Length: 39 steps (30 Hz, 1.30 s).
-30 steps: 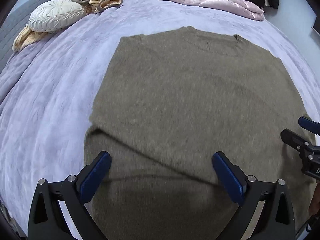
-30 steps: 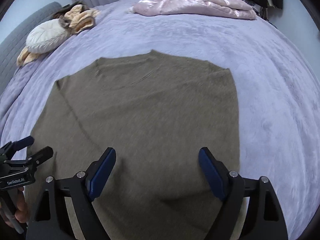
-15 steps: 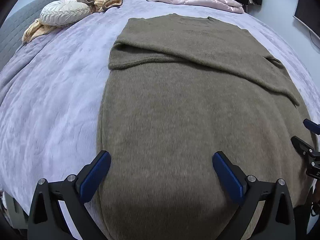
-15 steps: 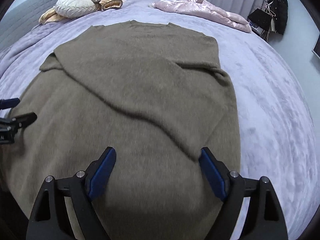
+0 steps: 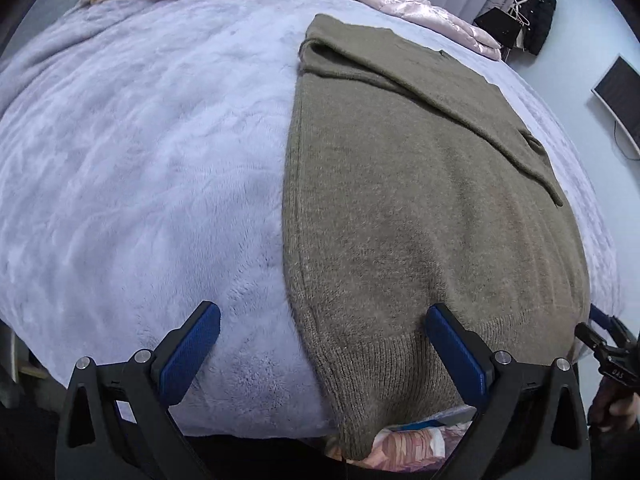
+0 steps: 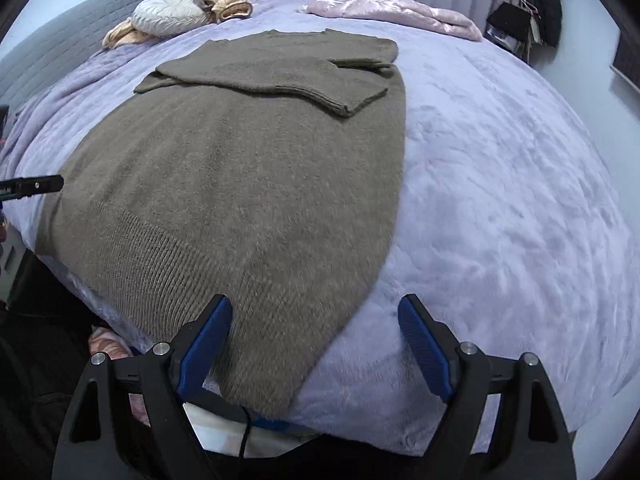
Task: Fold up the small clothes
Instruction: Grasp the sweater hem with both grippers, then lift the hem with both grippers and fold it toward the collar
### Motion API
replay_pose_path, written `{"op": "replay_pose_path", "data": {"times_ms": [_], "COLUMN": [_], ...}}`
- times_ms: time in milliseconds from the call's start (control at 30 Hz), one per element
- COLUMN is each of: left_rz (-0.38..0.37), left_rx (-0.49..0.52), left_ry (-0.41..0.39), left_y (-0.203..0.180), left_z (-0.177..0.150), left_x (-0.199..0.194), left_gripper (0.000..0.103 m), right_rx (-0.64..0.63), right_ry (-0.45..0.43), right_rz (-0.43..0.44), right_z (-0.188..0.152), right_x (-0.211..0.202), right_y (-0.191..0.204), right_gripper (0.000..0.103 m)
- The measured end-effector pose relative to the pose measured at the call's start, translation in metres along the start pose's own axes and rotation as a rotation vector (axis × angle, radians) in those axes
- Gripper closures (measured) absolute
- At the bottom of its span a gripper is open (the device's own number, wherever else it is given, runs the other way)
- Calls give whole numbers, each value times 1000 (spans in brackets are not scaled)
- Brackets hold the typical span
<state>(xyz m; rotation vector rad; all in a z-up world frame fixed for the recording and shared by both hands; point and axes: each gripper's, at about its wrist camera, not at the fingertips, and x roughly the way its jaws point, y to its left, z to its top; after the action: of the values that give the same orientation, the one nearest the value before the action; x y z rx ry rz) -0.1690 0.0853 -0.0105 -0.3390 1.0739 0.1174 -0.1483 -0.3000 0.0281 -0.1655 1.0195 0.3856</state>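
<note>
**Sleeves In, Hem Next: Sweater Half Folded on Lilac Bed**

An olive-brown knit sweater (image 6: 248, 168) lies flat on a lilac plush bed (image 6: 500, 200), its collar toward the far side and its ribbed hem (image 5: 384, 380) draped over the near edge. Both sleeves are already folded inward and cross the chest; one cuff (image 6: 348, 104) rests on top near the right-hand side seam. The body below them is smooth and unfolded.

The left claw (image 5: 320, 356) hovers at the hem's left corner, jaws spread wide and gripping nothing, one finger over bare blanket and the other over the knit. The right claw (image 6: 316, 344) sits at the opposite corner, likewise spread and empty, straddling the sweater's right edge.

By the look of it, the task is roughly at its midpoint: the sleeve folds are done, while the lengthwise fold, bringing the hem up toward the collar, remains. Each claw appears placed to pinch its hem corner for that lift. The loose knit will likely sag between the two grips, so the corners would need to travel together to keep the edges square.

At the far end of the bed, a pink satin jacket (image 6: 392, 12) and a round white cushion (image 6: 168, 16) lie well apart from the work.
</note>
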Motion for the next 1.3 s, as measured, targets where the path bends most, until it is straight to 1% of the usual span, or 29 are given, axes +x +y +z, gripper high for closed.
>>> {"op": "replay_pose_path", "data": {"times_ms": [67,133,233,300,367,400,433,500,567,633,667,700,767,867,933,1000,1033,1067,1100,1133,1167,1200,1233,1267,1300], "left_rz": [2,-7,-56,-56,-56,-69,-104,-131,-106,-82,-93,-114,-144,-153,-162,-153,-134,-101,-75,-68,-73,-79,-67,-33,-8], "left_rx": [1,21,45,53,41,33,23,15,35,40,39,32,28,35,13,-7,-18,-14,-3,2,2,4,12,40,69], "left_ry": [-14,-21,-22,-21,-31,-37,-42,-54,-57,-73,-84,-94,-95,-103,-99,-100,-105,-111,-111,-109,-107,-100,-95,-95,-101], "left_y": [-2,-10,-20,-22,-24,-24,-26,-29,-32,-34,-32,-29,-22,-18,-19,-20,-22,-25,-27,-27,-27,-28,-30,-35,-41], "left_z": [-2,-2,-5,-9,-10,-10,-10,-10,-12,-13,-14,-16,-20,-22,-20,-18,-16,-16,-15,-14,-14,-13,-12,-12,-12], "left_x": [3,1,-1,2,2,1,-1,-4,-1,2,0,-2,-2,-2,-2,-1,-2,-4,-5,-6,-7,-8,-8,-10,-12], "left_gripper": [0,0,0,0,0,0,0,0,2,8,8,8,8,7,6,7,15,38,48,61,74,78,79,84,85], "right_rx": [35,56,54,47,31,27,29,49,83,111,114,111,97,93,97,99,100,98,91,76,58,37,25,28,32], "right_ry": [-10,-12,-41,-54,-59,-61,-64,-69,-79,-89,-92,-90,-82,-74,-80,-89,-94,-97,-99,-97,-94,-92,-89,-85,-82], "right_rz": [36,46,71,112,144,160,171,185,201,229,236,239,246,252,251,246,242,235,226,216,205,195,199,218,229], "right_z": [-2,-3,-4,-7,-11,-12,-13,-12,-10,-7,-6,-5,-5,-8,-9,-10,-11,-11,-11,-11,-11,-10,-9,-8,-7], "right_x": [5,13,11,8,7,6,6,7,7,6,6,6,7,10,10,10,10,11,11,11,10,8,7,6,5], "right_y": [-4,-3,3,5,8,9,10,8,4,0,0,1,3,3,3,3,4,5,6,8,10,12,14,13,12], "right_gripper": [15,15,15,15,16,16,18,21,34,41,47,50,51,51,51,50,50,50,50,50,53,58,72,82,85]}}
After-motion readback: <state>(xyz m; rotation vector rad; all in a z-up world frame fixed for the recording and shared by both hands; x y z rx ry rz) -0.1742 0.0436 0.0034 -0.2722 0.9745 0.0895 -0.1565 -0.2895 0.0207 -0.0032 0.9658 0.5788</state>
